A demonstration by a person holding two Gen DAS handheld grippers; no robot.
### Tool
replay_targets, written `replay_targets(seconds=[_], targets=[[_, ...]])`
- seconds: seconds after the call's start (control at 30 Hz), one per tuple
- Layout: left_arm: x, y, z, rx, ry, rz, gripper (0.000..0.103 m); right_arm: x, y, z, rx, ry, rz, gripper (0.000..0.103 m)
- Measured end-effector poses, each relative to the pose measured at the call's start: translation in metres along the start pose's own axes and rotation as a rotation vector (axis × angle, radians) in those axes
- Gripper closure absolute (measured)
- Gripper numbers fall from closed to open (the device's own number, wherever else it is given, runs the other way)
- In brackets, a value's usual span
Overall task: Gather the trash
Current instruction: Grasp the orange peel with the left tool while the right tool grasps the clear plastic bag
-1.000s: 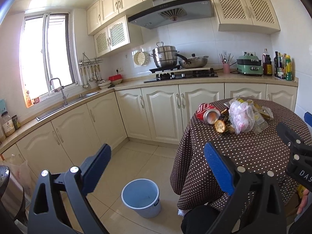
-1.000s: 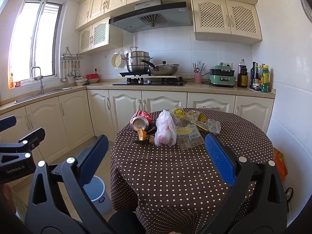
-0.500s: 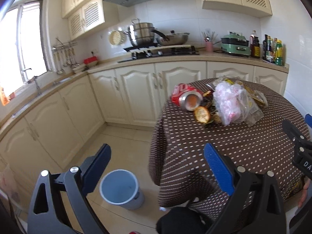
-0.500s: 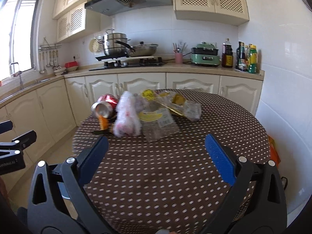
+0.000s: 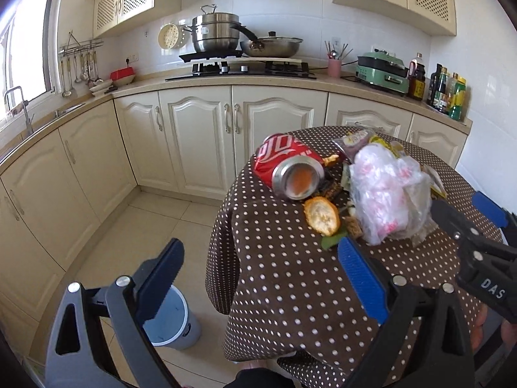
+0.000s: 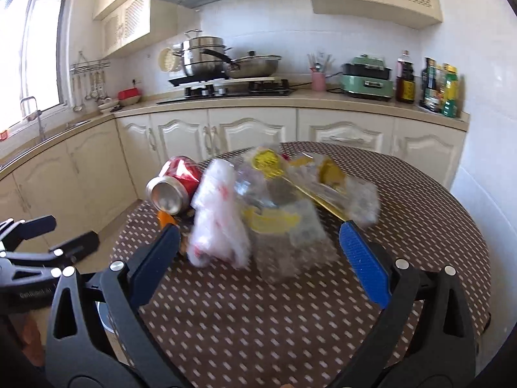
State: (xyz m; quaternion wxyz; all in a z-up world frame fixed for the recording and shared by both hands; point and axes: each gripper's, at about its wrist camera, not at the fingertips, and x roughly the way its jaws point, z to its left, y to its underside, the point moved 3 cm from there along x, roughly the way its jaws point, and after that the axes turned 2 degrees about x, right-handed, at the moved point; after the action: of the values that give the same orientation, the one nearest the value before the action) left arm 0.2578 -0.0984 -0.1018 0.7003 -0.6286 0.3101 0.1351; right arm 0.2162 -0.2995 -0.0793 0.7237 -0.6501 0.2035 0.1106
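Both your grippers, left (image 5: pixel 260 257) and right (image 6: pixel 257 236), are wide open and empty, so pinch the soft, light bag (image 6: pixel 219 223) mid-frame by its crumpled top.

Dotted table (image 5: pixel 290 284) bears can (image 5: pixel 287 168), wrappers (image 5: pixel 384 194), seemingly peel (image 5: pixel 322 215).

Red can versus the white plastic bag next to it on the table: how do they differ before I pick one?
The red can is rigid metal, lying on its side with its silver end facing the left wrist camera; the white plastic bag is soft, crumpled and translucent with pink print. The can sits nearest the table's edge toward the cabinets; the bag lies further in, bulkier, against clear wrappers. Both rest ungripped on the table.
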Motion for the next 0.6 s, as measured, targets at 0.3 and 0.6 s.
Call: replay_targets(seconds=[0.3,0.6], targets=[[0.034,-0.012,0.0,-0.01,0.111,0.05,0.009,0.065,-0.01,0.022,-0.038,-0.055,0.154,0.081],[0.08,-0.018,-0.027,-0.042,0.201,0.111,0.014,0.048,-0.012,0.01,0.007,-0.058,0.07,0.09]])
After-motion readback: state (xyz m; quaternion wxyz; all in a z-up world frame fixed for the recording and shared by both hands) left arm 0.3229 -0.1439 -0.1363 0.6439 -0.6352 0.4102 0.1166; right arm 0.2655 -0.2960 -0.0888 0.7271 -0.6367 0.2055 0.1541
